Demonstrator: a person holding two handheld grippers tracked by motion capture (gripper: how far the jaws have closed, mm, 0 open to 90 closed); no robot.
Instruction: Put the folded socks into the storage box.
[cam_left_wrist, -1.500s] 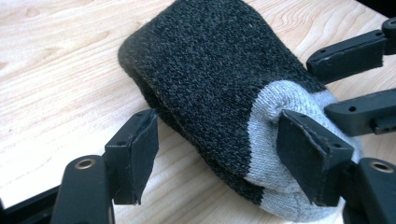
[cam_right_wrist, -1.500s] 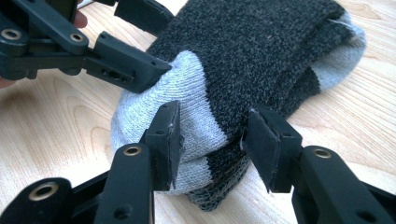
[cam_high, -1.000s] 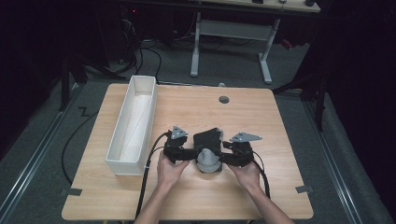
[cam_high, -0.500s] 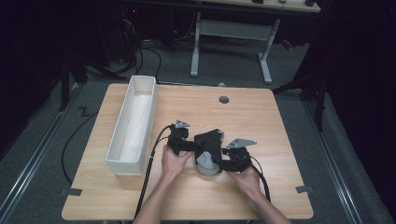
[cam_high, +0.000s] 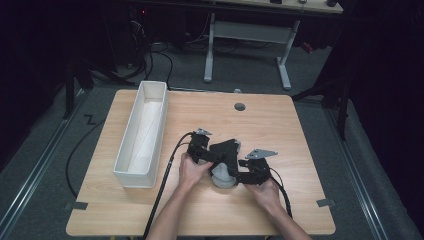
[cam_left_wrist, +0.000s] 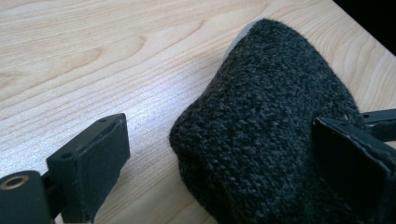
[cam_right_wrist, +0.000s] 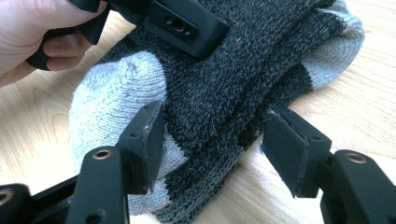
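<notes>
Both tools meet over a knitted sock (cam_high: 225, 165) near the middle of the table (cam_high: 280, 125), toward my edge. The sock is dark grey with pale grey toe and heel patches, bunched into a thick lump, probably folded or doubled on itself.

Left tool (cam_high: 207, 152): open. In the left gripper view 1 jaw stands clear on bare wood while the other presses against the dark knit at the right, so the sock (cam_left_wrist: 266, 135) sits off-centre, crowding that side. Nothing is clamped.

Right tool (cam_right_wrist: 212, 140): also open, jaws spread to either side of the sock's (cam_right_wrist: 224, 88) near edge. The pale patch touches the left jaw; the right jaw stands just apart from the dark fold. In the high view this tool (cam_high: 250, 172) comes in from my right and low, the left from the opposite side and higher.

Long axis: in the right gripper view the sock runs from the pale bulge at lower left up to a pale end at upper right, across the line of my right jaws. Both tools are at the sock; the right has it better centred.

Judgement: closing the right tool would catch the layered edge. The left needs to shift toward the knit first.

White tray (cam_high: 142, 135) lies well apart at my left, apparently empty.
</notes>
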